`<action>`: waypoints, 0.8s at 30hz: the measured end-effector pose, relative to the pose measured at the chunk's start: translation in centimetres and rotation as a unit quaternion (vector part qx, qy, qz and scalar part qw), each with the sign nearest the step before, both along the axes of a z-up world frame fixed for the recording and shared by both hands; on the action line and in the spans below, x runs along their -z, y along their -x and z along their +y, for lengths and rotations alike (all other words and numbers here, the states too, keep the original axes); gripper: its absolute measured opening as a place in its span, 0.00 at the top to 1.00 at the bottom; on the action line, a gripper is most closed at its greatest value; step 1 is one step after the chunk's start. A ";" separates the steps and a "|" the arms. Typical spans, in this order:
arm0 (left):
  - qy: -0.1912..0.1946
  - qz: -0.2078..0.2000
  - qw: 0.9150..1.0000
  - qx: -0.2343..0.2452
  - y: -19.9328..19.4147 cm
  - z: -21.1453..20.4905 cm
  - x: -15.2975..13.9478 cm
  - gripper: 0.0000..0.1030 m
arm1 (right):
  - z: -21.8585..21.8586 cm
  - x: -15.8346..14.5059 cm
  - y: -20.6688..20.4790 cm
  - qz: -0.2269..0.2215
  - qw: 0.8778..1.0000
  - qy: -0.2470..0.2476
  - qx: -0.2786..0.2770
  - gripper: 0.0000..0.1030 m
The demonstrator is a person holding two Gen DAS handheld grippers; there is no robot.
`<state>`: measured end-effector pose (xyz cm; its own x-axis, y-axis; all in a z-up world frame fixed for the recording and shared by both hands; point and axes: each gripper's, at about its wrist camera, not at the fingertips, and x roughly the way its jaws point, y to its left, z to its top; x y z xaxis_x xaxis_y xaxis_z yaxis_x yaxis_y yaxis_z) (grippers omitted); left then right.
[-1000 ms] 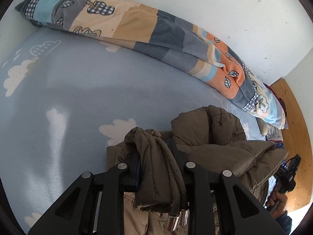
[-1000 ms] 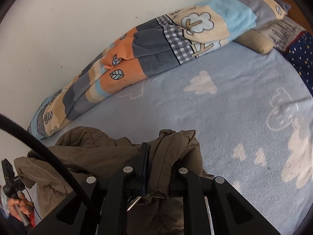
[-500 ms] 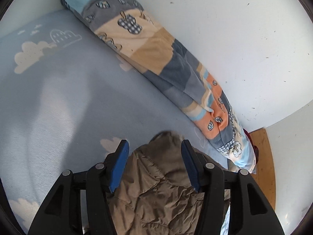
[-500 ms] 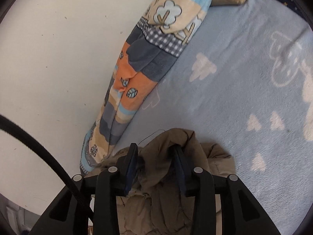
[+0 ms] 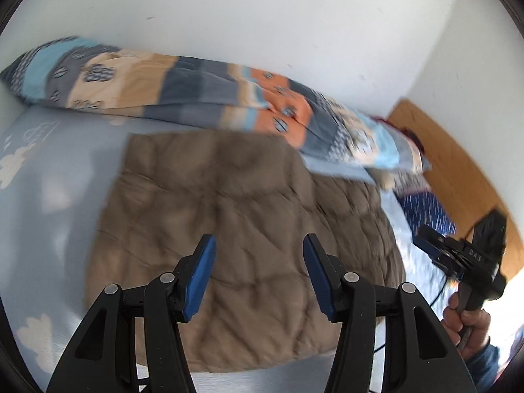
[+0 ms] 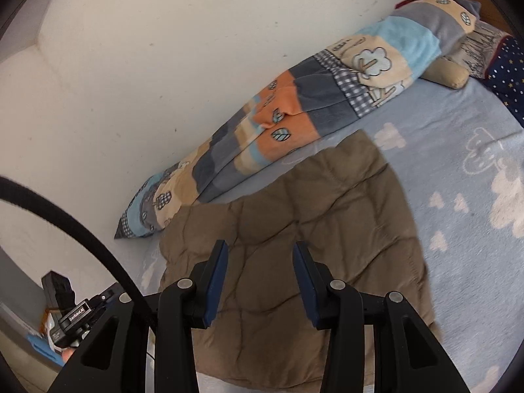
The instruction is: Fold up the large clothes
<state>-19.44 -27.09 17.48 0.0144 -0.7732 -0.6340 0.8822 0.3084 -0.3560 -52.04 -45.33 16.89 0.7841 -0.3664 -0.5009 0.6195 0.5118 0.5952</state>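
Left wrist: left gripper (image 5: 258, 245) was released, empty, above the brown jacket (image 5: 242, 229), which lay flat on the bed (image 5: 59, 196); far edge met the folded blanket (image 5: 203, 88) by the wall.

Right wrist: right gripper (image 6: 258, 250) was released, empty; bare sheet lay right of the jacket (image 6: 311, 229).

Left gripper (image 5: 258, 245): black frame, blue pads, jaws parted with nothing between them, angled downward, raised clear of the surface below; seen from the right wrist view low at the left edge, only partly visible. Right gripper (image 6: 258, 252): same build, jaws likewise parted and empty, pointing down at a shallower tilt; seen from the left wrist view at far right, gripped by its handle in a bare hand (image 5: 466, 321) with a blue sleeve (image 5: 483, 365) at the wrist. Both sets of jaws lately opened, now holding nothing.
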 end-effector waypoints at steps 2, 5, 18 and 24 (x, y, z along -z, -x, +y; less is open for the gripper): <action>-0.004 0.001 1.000 0.018 2.7 -1.5 1.6 0.48 | 2.4 0.9 -3.0 0.053 0.998 0.024 -0.017 0.69; -0.047 -0.013 0.999 0.019 4.2 -4.6 4.6 0.52 | 3.5 2.3 -5.9 0.114 0.990 0.071 -0.035 0.71; -0.135 0.128 0.982 -0.042 -2.6 -8.1 12.8 0.97 | -4.0 11.8 -7.5 0.198 0.980 -0.021 -0.033 0.80; -0.124 0.131 0.983 -0.043 -2.0 -7.5 11.9 0.97 | -3.7 11.2 -7.6 0.207 0.978 -0.031 -0.024 0.80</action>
<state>-17.44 -34.56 5.57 -0.1159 -0.5974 -0.7935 0.7373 0.4836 -0.4717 -44.47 -49.00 5.69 0.5253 -0.2932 -0.7988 0.7899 0.5172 0.3295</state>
